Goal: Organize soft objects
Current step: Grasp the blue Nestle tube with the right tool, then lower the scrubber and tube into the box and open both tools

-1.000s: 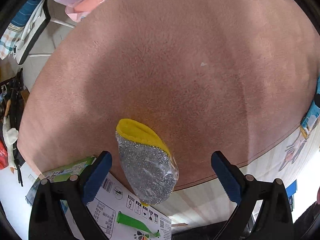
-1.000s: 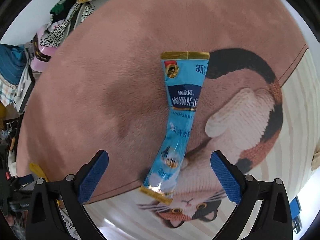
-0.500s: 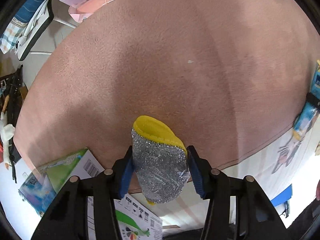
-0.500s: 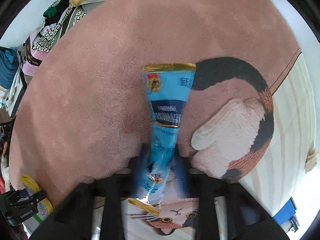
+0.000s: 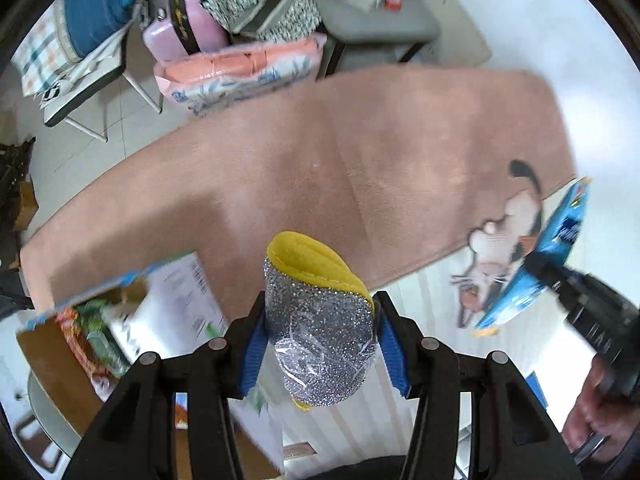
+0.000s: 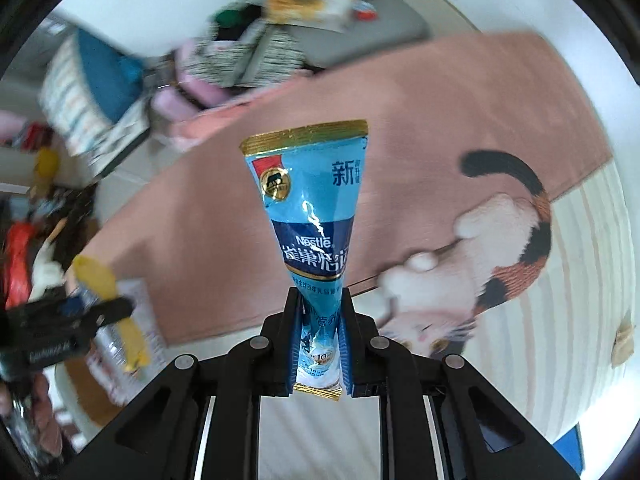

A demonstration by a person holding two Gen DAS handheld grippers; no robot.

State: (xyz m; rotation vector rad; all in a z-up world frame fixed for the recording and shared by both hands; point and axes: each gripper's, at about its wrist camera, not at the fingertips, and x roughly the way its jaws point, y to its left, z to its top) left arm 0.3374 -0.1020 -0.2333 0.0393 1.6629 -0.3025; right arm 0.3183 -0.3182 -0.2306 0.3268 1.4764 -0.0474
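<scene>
Pink plush rug (image 5: 360,160) with a calico cat print spreads across the floor below me, clutter piled beyond it at twelve o'clock. A second ago both items lay on that rug between spread fingers; now both are lifted clear, so the pick-up looks done and carrying to a sorting spot comes next. At nine o'clock an open cardboard box (image 5: 120,312) sits by the rug's edge. My left gripper (image 5: 320,340) pinches the scouring pad (image 5: 320,320), a glittery silver mesh pouch in crinkly film with a soft yellow felt lip. My right gripper (image 6: 320,344) squeezes the Nestle sachet (image 6: 312,208) near its lower seal: glossy blue foil, gold-crimped ends, limp and tapering.
</scene>
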